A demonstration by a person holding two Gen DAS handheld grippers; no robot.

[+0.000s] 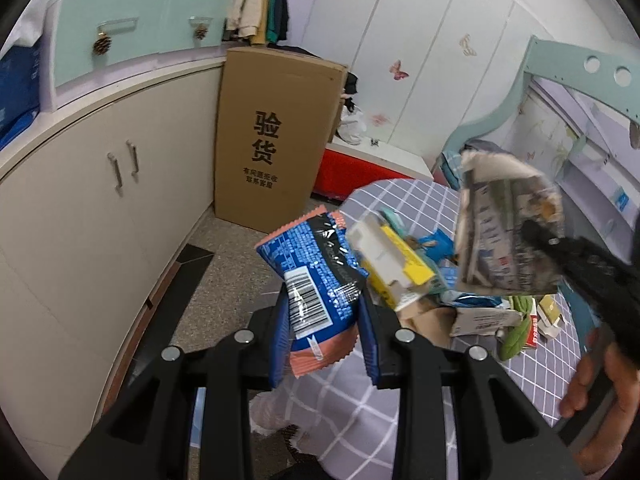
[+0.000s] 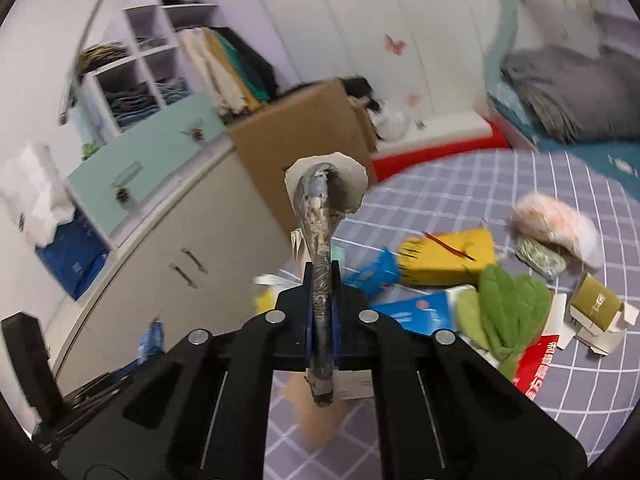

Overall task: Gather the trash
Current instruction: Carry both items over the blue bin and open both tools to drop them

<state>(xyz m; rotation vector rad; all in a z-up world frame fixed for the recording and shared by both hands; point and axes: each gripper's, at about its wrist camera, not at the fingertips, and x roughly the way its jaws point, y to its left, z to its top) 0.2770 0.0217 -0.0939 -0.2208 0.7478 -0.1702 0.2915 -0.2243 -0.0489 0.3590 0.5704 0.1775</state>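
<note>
The round table (image 1: 420,208) with its grey checked cloth served as the landmark. Above its near left edge the left gripper (image 1: 326,312) was clenched on a blue snack wrapper (image 1: 310,280) with salmon-pink crimped ends and a barcode, the wrapper standing upright between the 2 blue pads. Over the table's right side the right gripper (image 2: 322,276) was clamped tight on a flattened, printed carton (image 2: 320,240), seen edge-on from its own camera and broadside from the left one (image 1: 504,232), lifted clear of the cloth. A person's hand (image 1: 600,376) gripped that tool's handle at the right edge of the table. The rest of the trash lay heaped on the middle of the table: a yellow box (image 2: 448,258), a blue-and-white packet (image 2: 420,310), green leaves (image 2: 508,308), a small olive-gold box (image 2: 596,304), a red-printed wrapper (image 2: 540,364), and what looked like a pale pink crumpled bag (image 2: 556,224) toward the far right, though blur left that one uncertain. Beyond the table's far left stood a tall cardboard box (image 1: 276,136) against a cream cabinet (image 1: 100,200).
</note>
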